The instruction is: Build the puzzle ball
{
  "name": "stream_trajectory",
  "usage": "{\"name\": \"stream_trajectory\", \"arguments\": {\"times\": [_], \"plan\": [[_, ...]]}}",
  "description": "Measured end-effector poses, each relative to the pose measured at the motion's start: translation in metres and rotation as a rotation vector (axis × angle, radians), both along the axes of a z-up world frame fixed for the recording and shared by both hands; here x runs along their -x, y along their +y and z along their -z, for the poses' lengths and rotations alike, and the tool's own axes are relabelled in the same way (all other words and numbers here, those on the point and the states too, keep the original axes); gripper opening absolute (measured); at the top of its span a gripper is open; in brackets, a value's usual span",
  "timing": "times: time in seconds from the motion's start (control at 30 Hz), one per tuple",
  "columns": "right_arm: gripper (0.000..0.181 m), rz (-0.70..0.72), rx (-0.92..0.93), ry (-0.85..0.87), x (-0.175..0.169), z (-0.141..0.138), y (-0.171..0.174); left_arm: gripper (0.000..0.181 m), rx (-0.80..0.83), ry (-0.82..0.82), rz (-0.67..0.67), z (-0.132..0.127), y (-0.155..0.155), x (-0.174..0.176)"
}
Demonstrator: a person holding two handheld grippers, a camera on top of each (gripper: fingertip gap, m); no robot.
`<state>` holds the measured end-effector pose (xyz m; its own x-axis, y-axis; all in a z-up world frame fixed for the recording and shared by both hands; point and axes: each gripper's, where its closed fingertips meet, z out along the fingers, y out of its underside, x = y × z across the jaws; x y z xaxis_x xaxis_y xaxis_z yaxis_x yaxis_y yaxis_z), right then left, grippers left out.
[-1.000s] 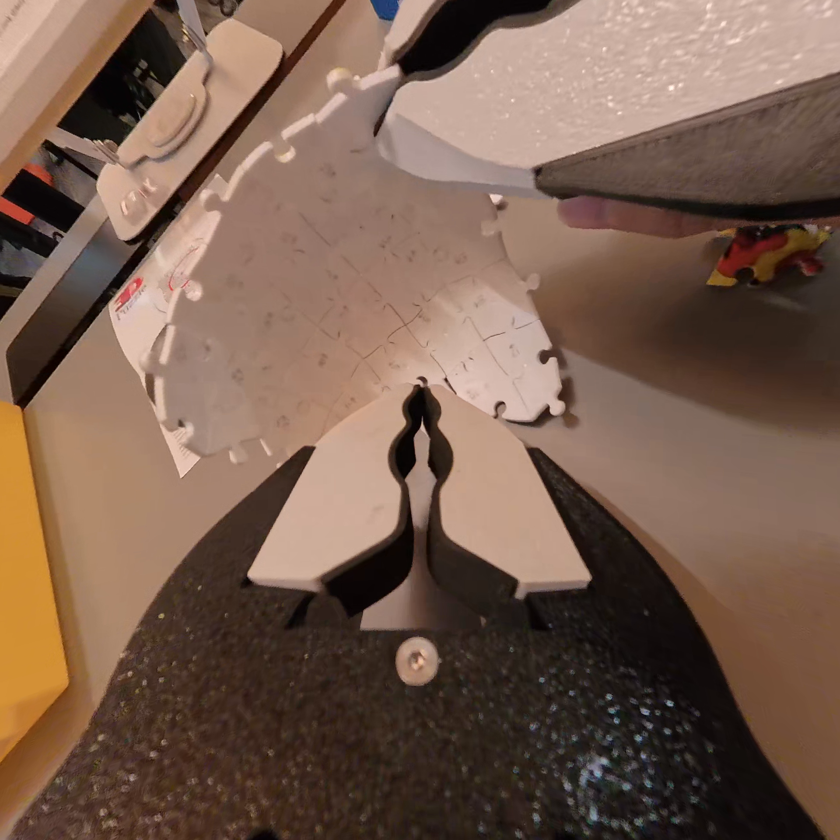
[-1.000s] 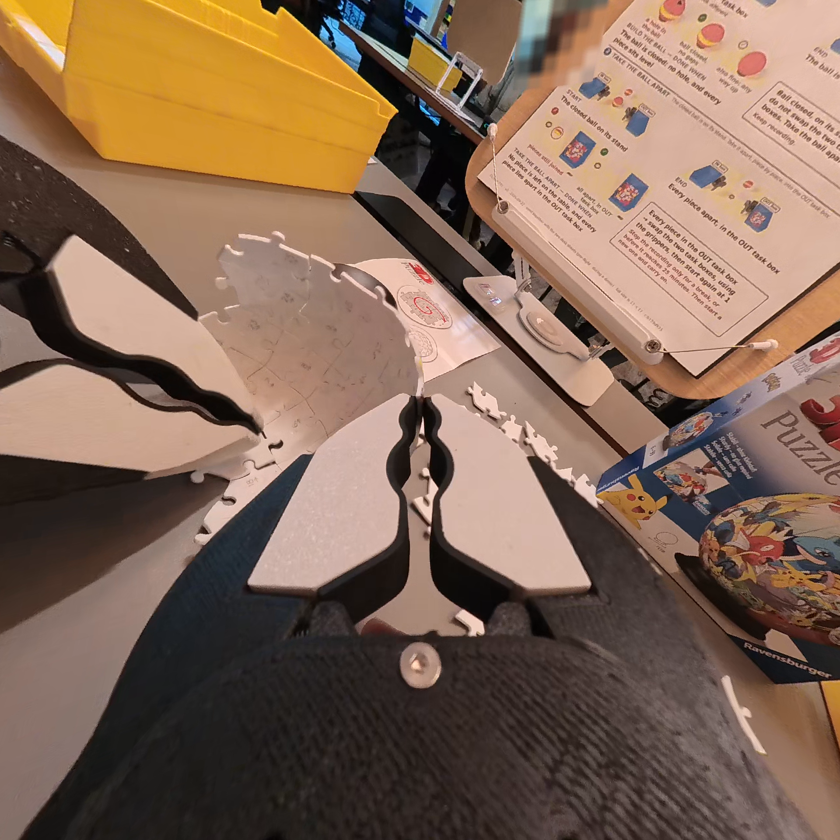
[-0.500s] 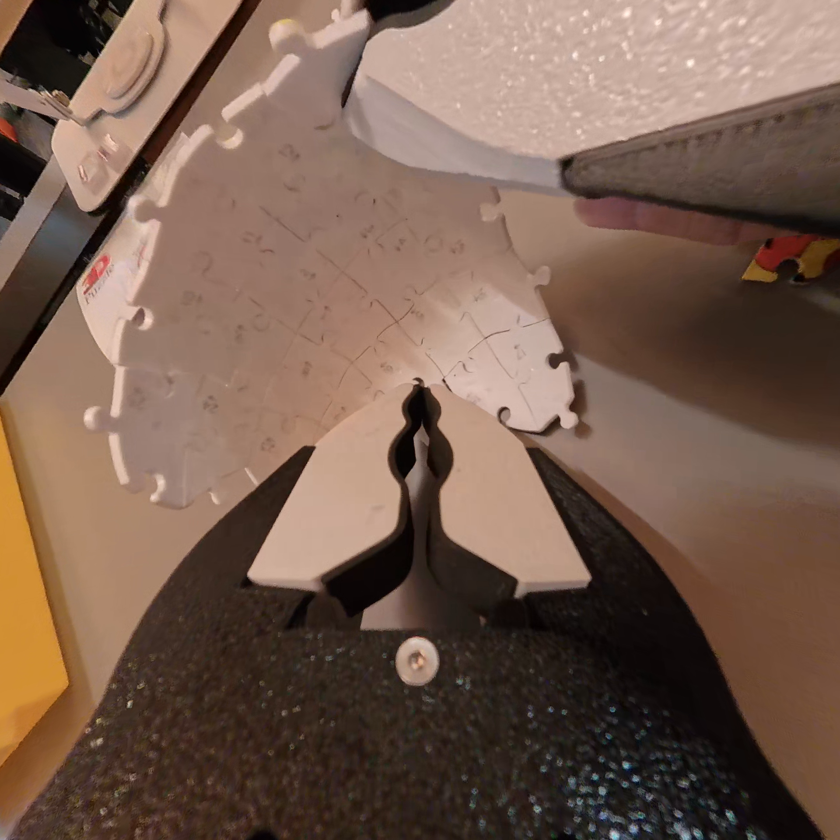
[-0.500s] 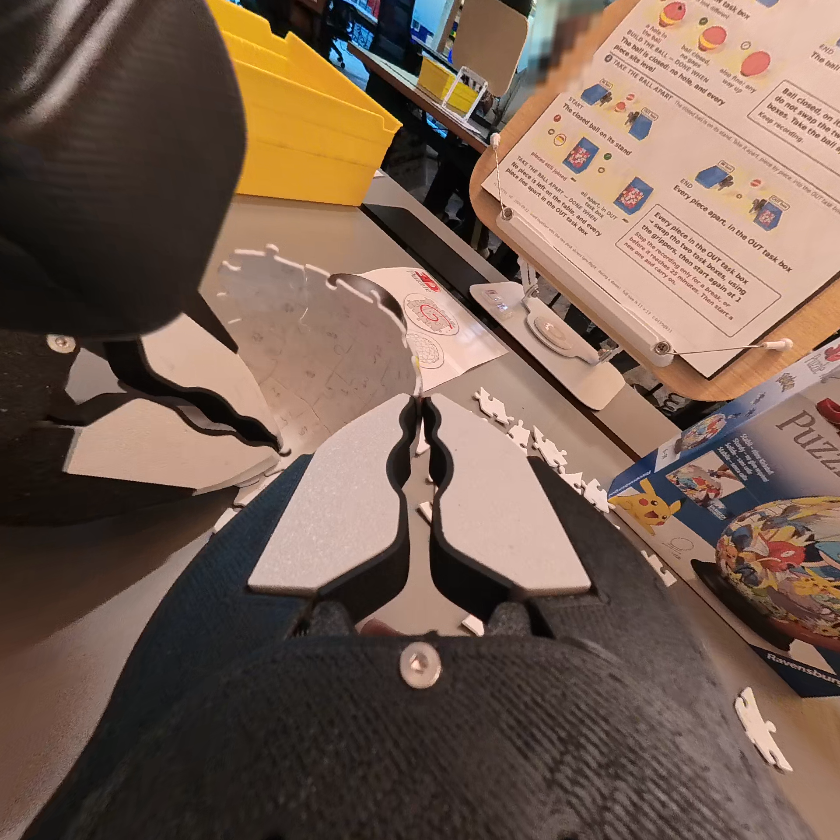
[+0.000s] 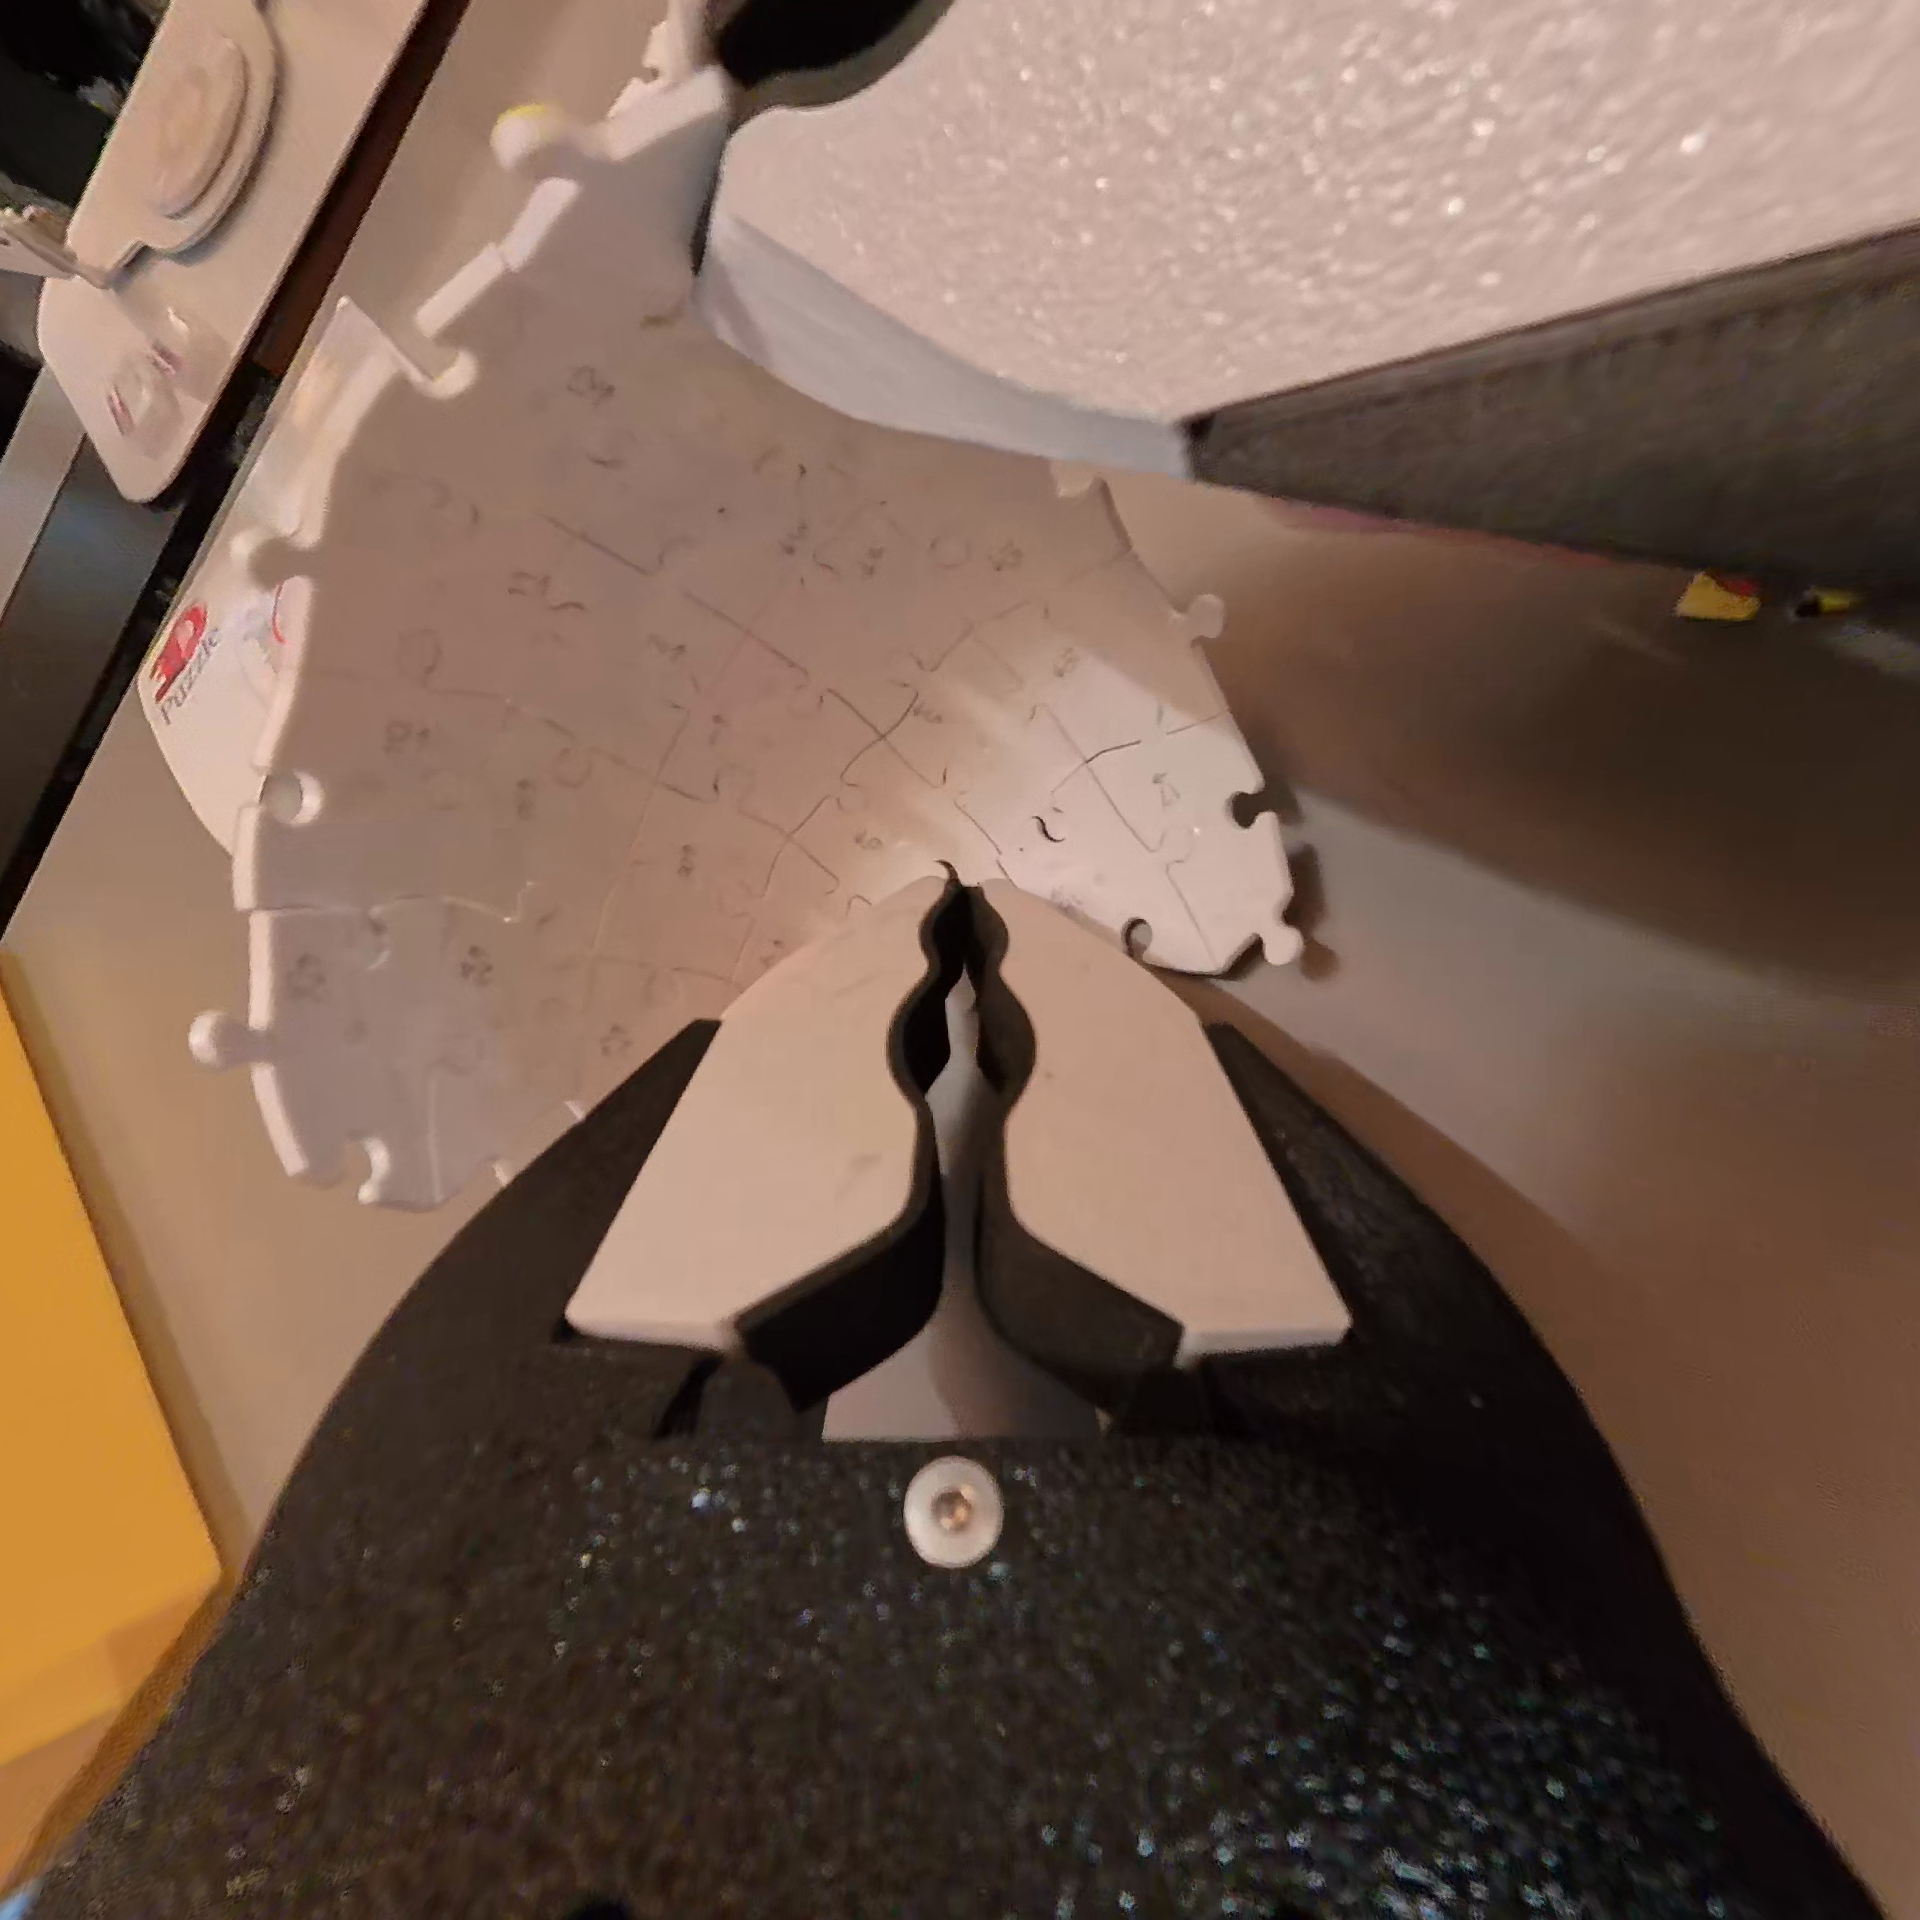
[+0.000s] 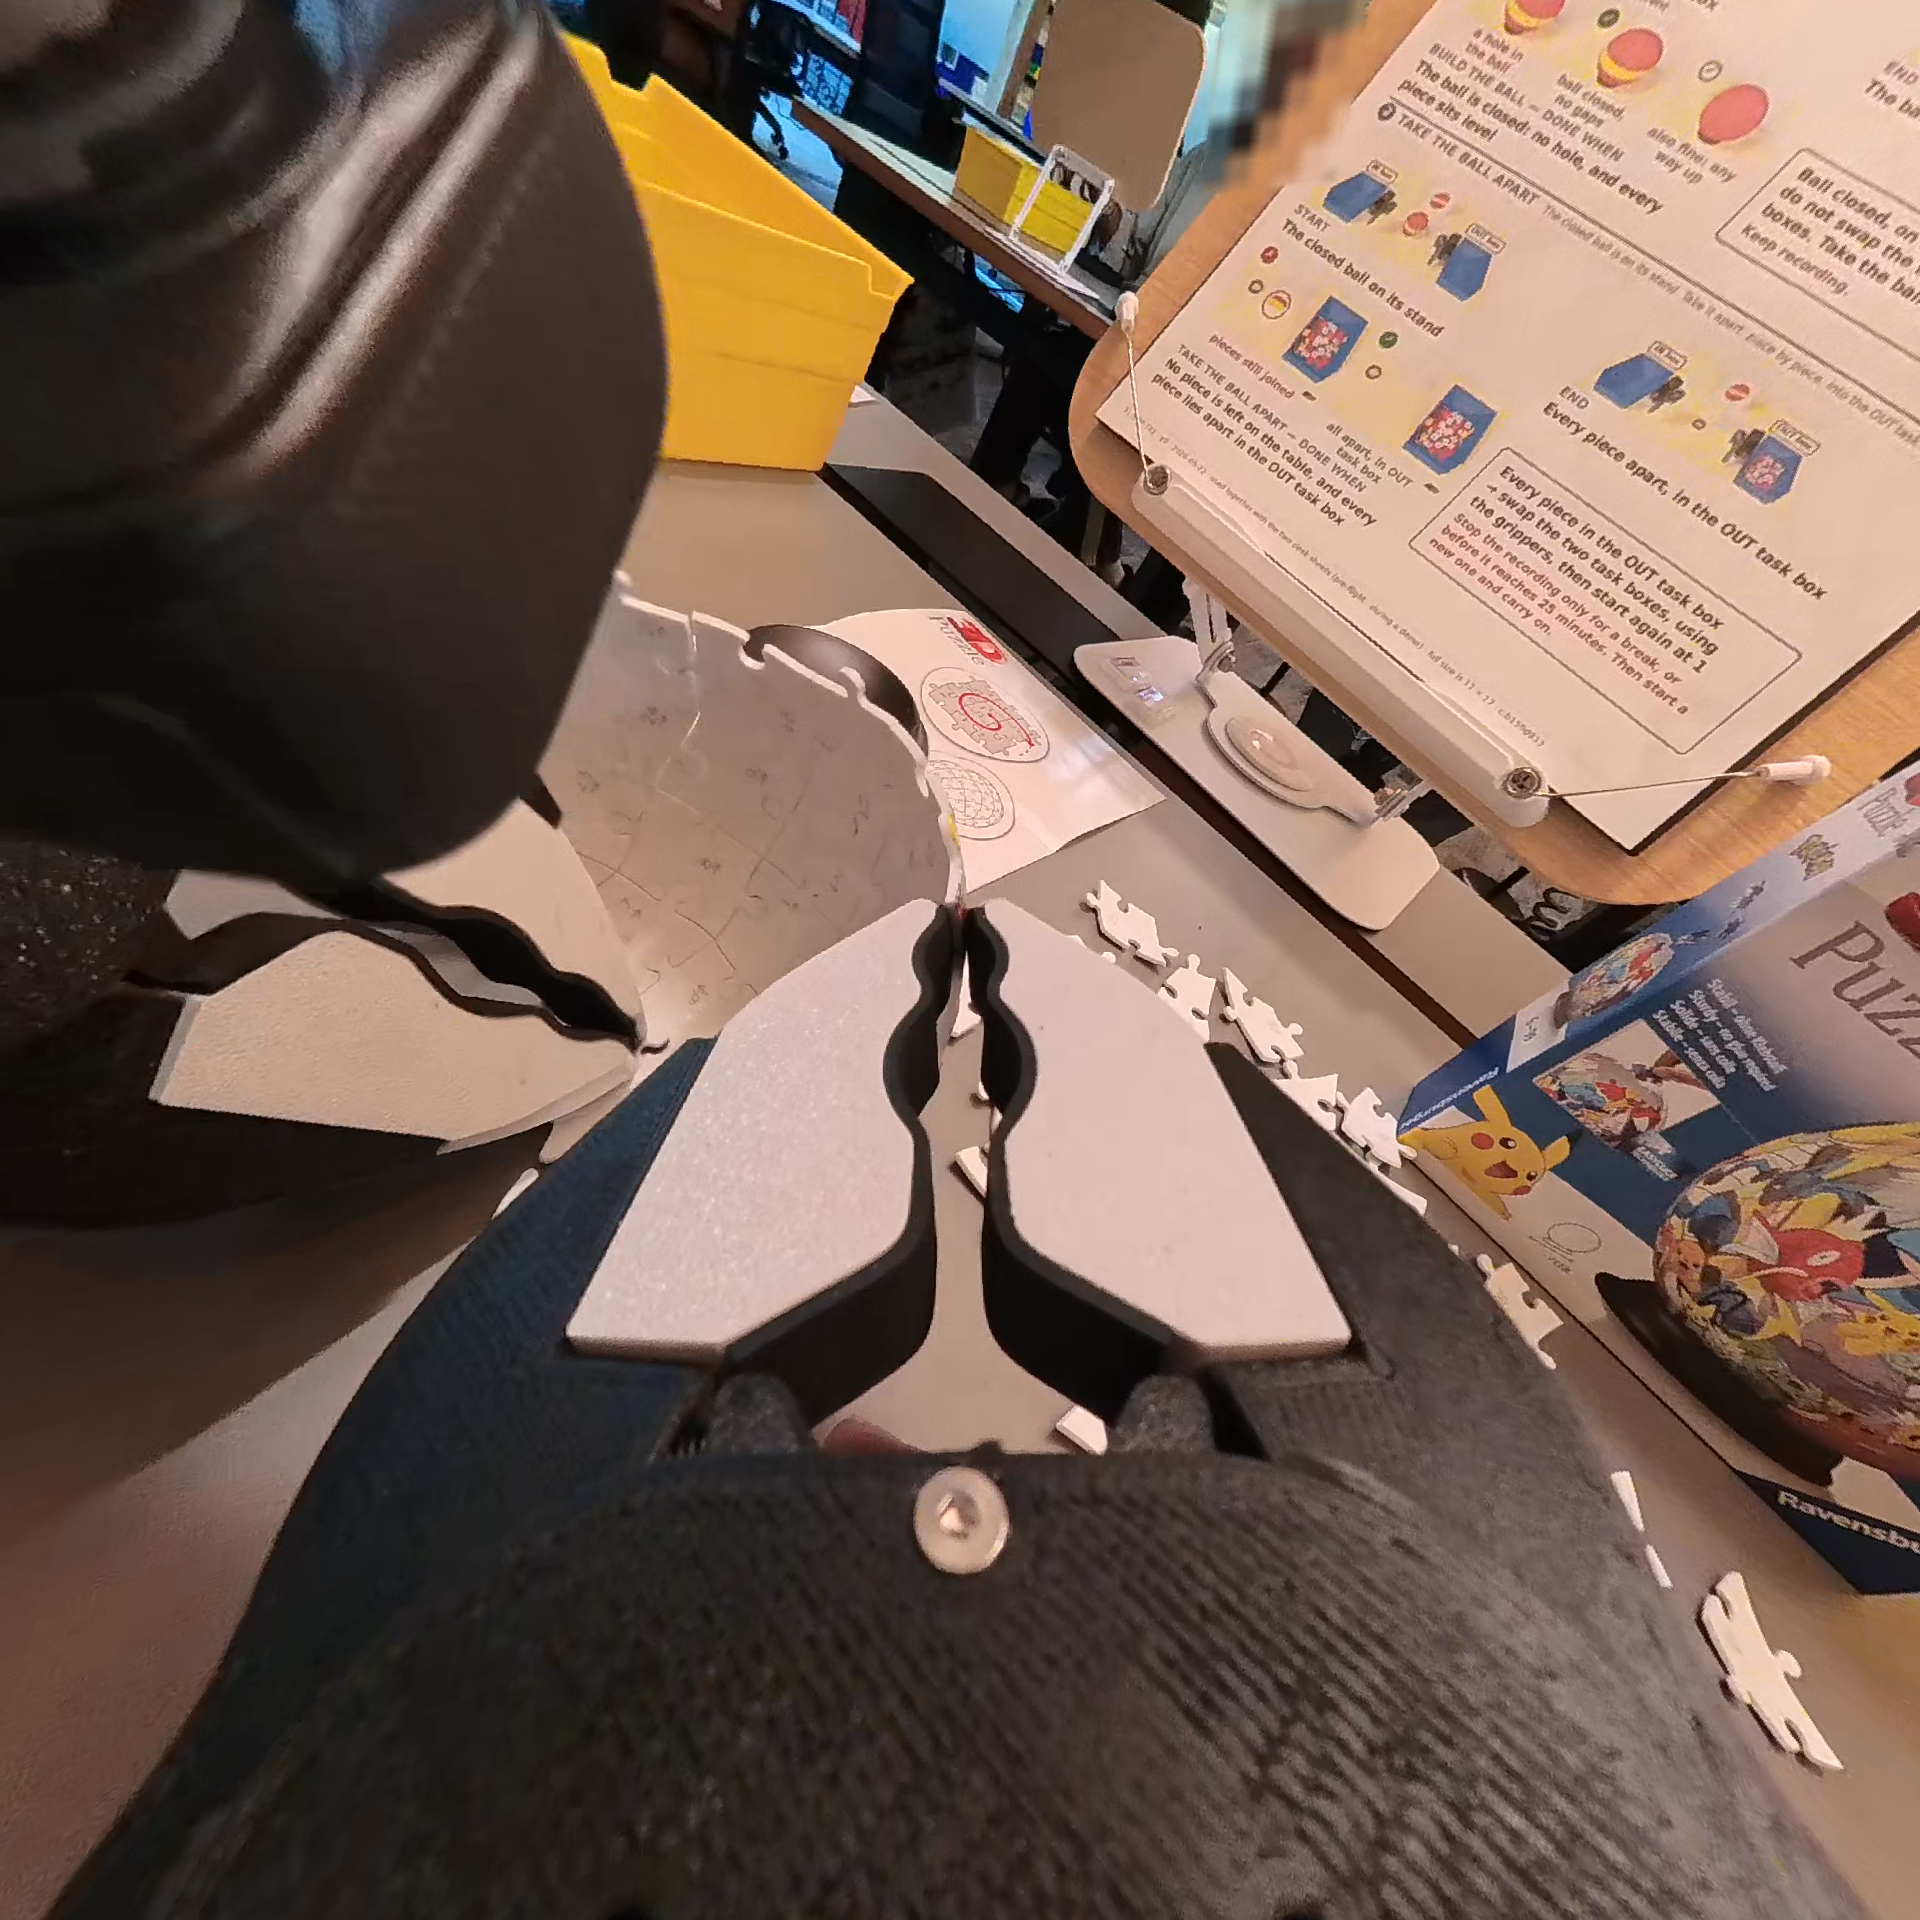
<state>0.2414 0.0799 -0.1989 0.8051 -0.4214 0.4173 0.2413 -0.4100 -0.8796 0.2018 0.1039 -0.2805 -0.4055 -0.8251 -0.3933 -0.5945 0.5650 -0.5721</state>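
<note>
The partly built puzzle ball is a curved white shell of joined pieces, seen from its blank numbered inside. My left gripper is shut on the shell's lower edge. My right gripper comes in from the upper right and pinches the shell's top edge. In the right wrist view the right gripper is shut on the shell's rim, and the left gripper grips the shell's near-left edge. The shell is held up off the grey table.
Several loose white pieces lie on the table, one near the front right. A puzzle box stands at right, an instruction board on a stand behind it. A paper leaflet lies behind the shell. Yellow bins are at back left. Tip to tip, the grippers are about 9 cm apart.
The shell has tilted and come closer in the left wrist view. In the right wrist view the left gripper's body has swung up and now fills the upper left. Both grips hold.
</note>
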Motion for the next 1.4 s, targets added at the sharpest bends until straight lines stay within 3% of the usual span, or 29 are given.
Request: {"name": "stream_trajectory", "arguments": {"times": [0.17,0.67,1.27,1.4], "plan": [[0.003,0.013,0.003,0.001,-0.003,0.001,-0.003,0.000,0.023,-0.071,-0.075,-0.008,0.009,0.004],[0.003,0.043,-0.020,0.085,-0.014,0.007,-0.007,0.000,-0.023,-0.014,-0.097,0.000,0.000,-0.017],[0.003,0.057,-0.018,0.109,-0.018,0.011,-0.011,0.000,-0.011,0.019,-0.080,0.000,-0.001,-0.016],[0.003,0.067,-0.016,0.102,-0.020,0.010,-0.013,0.000,0.032,-0.127,-0.107,-0.027,0.007,-0.015]]}}
